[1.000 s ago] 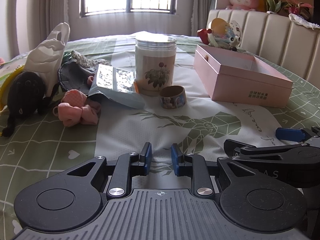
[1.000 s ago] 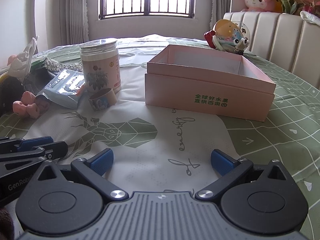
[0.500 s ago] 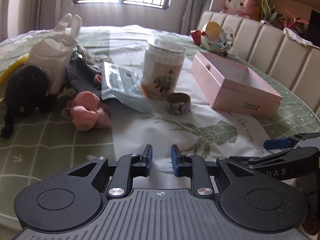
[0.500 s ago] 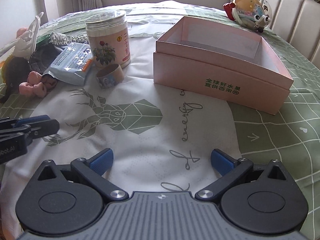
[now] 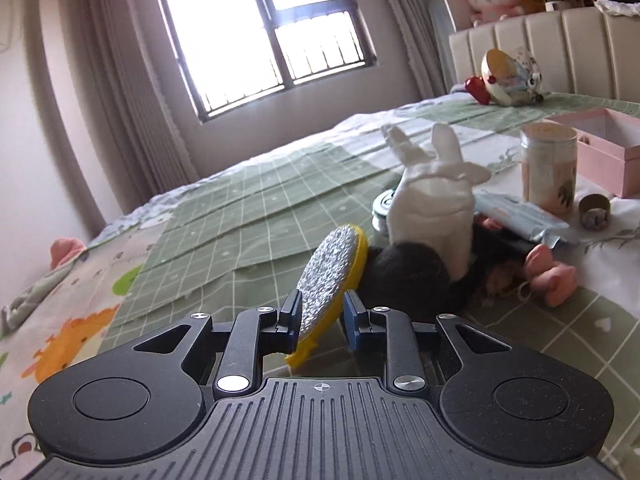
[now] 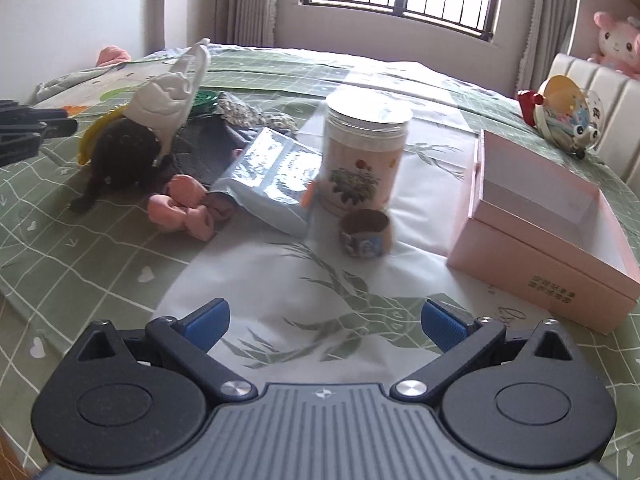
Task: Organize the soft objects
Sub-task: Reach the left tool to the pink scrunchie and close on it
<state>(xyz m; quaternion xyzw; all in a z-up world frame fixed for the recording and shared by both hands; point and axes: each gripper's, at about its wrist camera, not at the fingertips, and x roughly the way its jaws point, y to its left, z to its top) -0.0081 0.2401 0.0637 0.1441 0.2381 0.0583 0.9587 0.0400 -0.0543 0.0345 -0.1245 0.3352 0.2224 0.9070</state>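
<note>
- Left claw (image 5: 318,316): fingers set narrow, straddling the lower end of a flat oval pad, silver glitter face with yellow rim (image 5: 330,270). I cannot tell whether the pads press it or just flank it.
- Yellow-rimmed pad: stands tilted on the green grid bedspread (image 5: 248,216), upper end leaning against the black plush toy (image 5: 408,276), toward the bed's left side.
- White knotted fabric bundle with two ear-like ends (image 5: 430,200): sits on top of the black plush.
- Pink soft knotted piece (image 6: 184,206): on the bedspread just beside the black plush, at the edge of the white deer-print cloth (image 6: 320,272).
- Right claw (image 6: 324,322): fingers spread wide, holding nothing, hovering over the deer-print cloth.
- Open pink cardboard box (image 6: 548,236): on the bed's right side, well apart from the soft pile; interior looks bare.
- Also between: pale blue foil packet (image 6: 272,180), clear jar with flower label (image 6: 366,160), small tape roll (image 6: 365,234).
- Step in hand, as I judge: taking the first soft item, the pad, with my left claw.
- Next move calls for: a firm close on the thin pad without letting it slip sideways, a lift clear of the plush, then a carry across jar and packet, probably to the pink box.
</note>
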